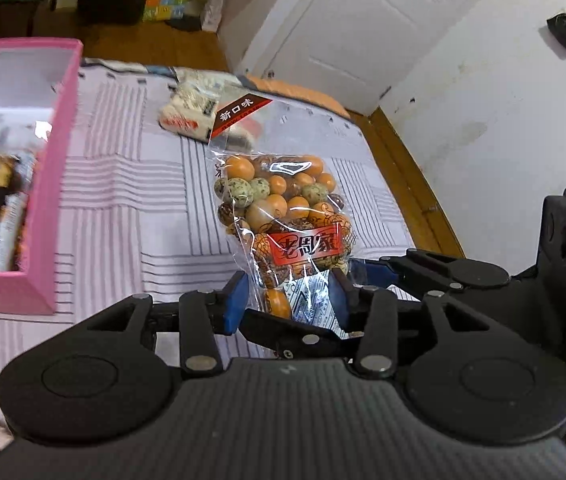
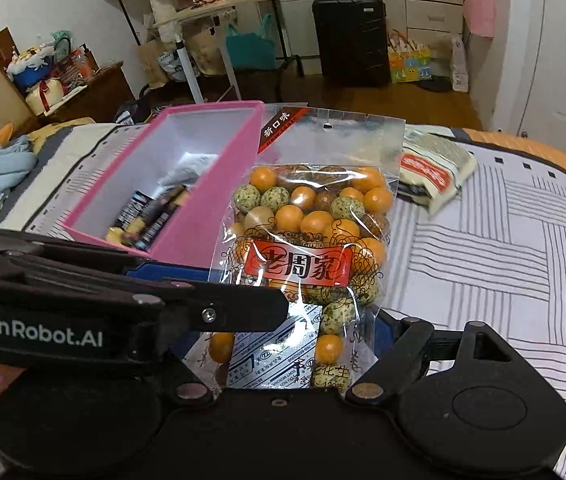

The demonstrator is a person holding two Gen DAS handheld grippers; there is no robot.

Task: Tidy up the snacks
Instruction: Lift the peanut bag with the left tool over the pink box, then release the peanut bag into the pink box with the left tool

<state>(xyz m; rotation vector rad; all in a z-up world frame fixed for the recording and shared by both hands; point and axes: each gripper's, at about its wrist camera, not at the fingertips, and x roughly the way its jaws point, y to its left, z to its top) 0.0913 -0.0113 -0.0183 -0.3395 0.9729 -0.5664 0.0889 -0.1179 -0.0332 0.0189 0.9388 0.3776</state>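
Left gripper: pressed onto the bottom of the nut bag.
Right gripper: bag held too.
Nut bag: upright above the bed, beside the pink box.

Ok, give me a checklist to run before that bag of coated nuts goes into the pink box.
1. Left gripper shut on the bag of nuts: ok, both blue pads press its lower end.
2. Right gripper also on the bag: cannot tell, since the left gripper crosses in front and only its right finger shows beside the bag.
3. Bag upright, top free: ok.
4. Pink box open: ok, no lid on it.
5. Room inside: ok, snacks fill the near end and the far end looks bare.
6. White snack pack out of the way: ok, it lies on the bedspread away from the box.
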